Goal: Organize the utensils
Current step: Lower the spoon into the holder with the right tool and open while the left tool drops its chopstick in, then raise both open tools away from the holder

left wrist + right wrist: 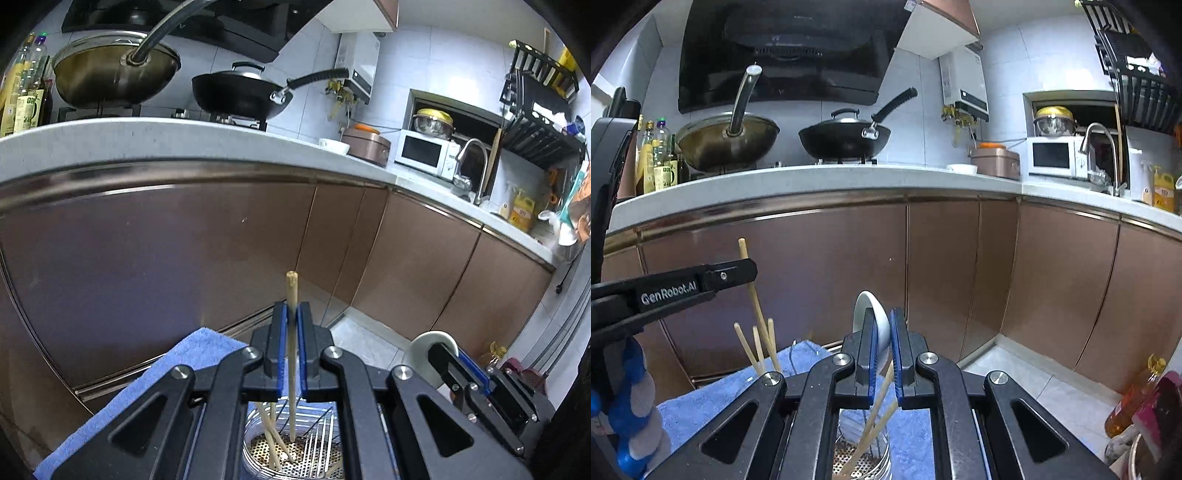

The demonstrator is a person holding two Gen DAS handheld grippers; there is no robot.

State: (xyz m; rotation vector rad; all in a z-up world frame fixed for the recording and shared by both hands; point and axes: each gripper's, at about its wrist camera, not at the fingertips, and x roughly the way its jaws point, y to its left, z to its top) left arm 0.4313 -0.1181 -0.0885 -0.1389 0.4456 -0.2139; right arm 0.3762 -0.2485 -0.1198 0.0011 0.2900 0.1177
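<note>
On the far left, the blue towel (177, 373) covers the surface, and the wire utensil holder (317, 443) with its perforated base stands on it. Above the holder, the left hand-held gripper (292, 350) is clamped on a single wooden chopstick (291, 291), which stands nearly upright between the blue pads; its top sticks out above the fingertips and its lower end reaches down inside the holder. Several more chopsticks (271, 439) already lean in the holder just left of the held one. In the right wrist view the same left hand-held gripper (738, 271) comes in from the left edge with the chopstick (744, 254) slanting through it, and three loose chopsticks (761, 347) rise from the holder below it.

Further right, the right hand-held gripper (884, 354) is closed on a white ceramic spoon (871, 314), its bowl tilted and standing up above the fingertips. In the left wrist view the spoon (424, 345) shows as a pale disc behind the right hand-held gripper (454, 363). Beneath the right gripper, the utensil holder (864, 454) shows again on the towel (701, 402), with chopsticks angled up inside it. Brown cabinet doors (942, 280) fill the background behind both.
</note>
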